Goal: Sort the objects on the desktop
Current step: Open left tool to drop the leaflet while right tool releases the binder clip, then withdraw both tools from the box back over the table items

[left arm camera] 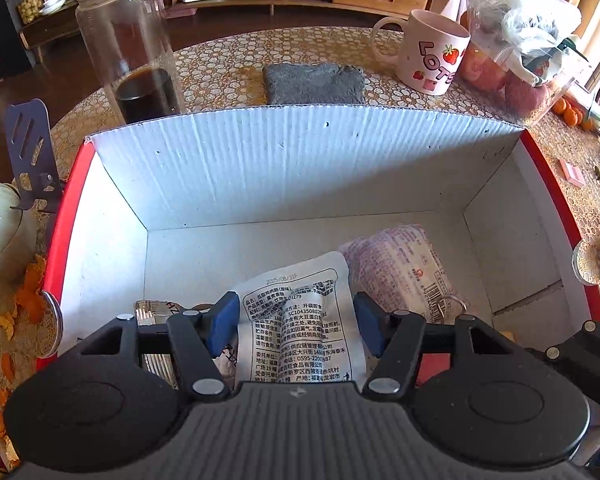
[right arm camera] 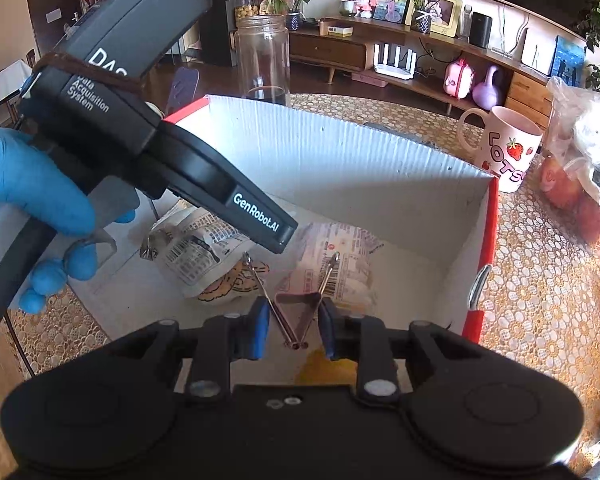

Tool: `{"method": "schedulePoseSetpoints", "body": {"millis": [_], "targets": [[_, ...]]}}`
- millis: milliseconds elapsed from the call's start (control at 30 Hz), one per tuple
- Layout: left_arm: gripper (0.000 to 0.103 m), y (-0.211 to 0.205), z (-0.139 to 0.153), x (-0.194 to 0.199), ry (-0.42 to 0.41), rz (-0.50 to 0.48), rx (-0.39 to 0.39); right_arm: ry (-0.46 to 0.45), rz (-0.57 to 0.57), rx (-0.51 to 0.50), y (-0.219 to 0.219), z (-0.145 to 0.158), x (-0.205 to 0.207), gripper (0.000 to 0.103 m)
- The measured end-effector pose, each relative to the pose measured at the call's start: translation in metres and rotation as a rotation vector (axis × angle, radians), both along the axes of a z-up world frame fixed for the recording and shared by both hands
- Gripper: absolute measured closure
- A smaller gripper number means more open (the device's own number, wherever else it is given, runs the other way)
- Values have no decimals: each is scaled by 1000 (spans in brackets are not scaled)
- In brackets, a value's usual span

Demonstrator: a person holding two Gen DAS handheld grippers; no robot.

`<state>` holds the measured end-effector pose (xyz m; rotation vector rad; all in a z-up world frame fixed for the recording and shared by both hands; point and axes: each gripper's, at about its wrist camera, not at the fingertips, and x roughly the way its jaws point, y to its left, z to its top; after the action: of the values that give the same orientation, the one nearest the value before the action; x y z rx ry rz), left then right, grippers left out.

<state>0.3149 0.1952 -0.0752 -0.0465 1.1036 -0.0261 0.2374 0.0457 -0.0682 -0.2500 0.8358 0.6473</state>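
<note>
A white snack packet [left arm camera: 296, 320] sits low in the centre of my left wrist view, inside the red-edged cardboard box [left arm camera: 292, 160], with a pinkish packet [left arm camera: 400, 268] just beside it to the right. My left gripper [left arm camera: 296, 326] stands about half open, its blue pads either side of the white packet and not pressing it, so I count it as released.

In the right wrist view, lower centre, my right gripper [right arm camera: 296, 330] is clenched on a binder clip [right arm camera: 296, 312], wire handles pointing up over the box.

Risk, as I judge it: both tools crowd the same box (the left one fills the upper left), so they could collide, or the squeezed clip could spring out sideways.
</note>
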Motion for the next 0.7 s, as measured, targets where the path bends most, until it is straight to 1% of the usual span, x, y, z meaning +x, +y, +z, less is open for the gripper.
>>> {"method": "schedulePoseSetpoints", "body": {"millis": [33, 100, 300, 467, 533, 567, 700], "targets": [[37, -1, 0, 1, 6, -3, 0, -3, -1, 0, 0, 0, 0, 76], [30, -1, -1, 2, 16, -11, -4, -3, -5, 2, 0, 0, 1, 75], [27, -5, 0, 0, 14, -11, 18, 5, -3, 22, -7, 4, -1, 69], [27, -1, 7, -8, -24, 21, -11, -3, -7, 29, -14, 8, -5, 64], [27, -1, 11, -14, -45, 26, -13, -17, -12, 29, -15, 11, -8, 55], [27, -1, 14, -17, -56, 28, -12, -25, -13, 31, -16, 13, -10, 54], [27, 0, 28, -30, -109, 45, -19, -38, -13, 46, -22, 20, -16, 53]]}}
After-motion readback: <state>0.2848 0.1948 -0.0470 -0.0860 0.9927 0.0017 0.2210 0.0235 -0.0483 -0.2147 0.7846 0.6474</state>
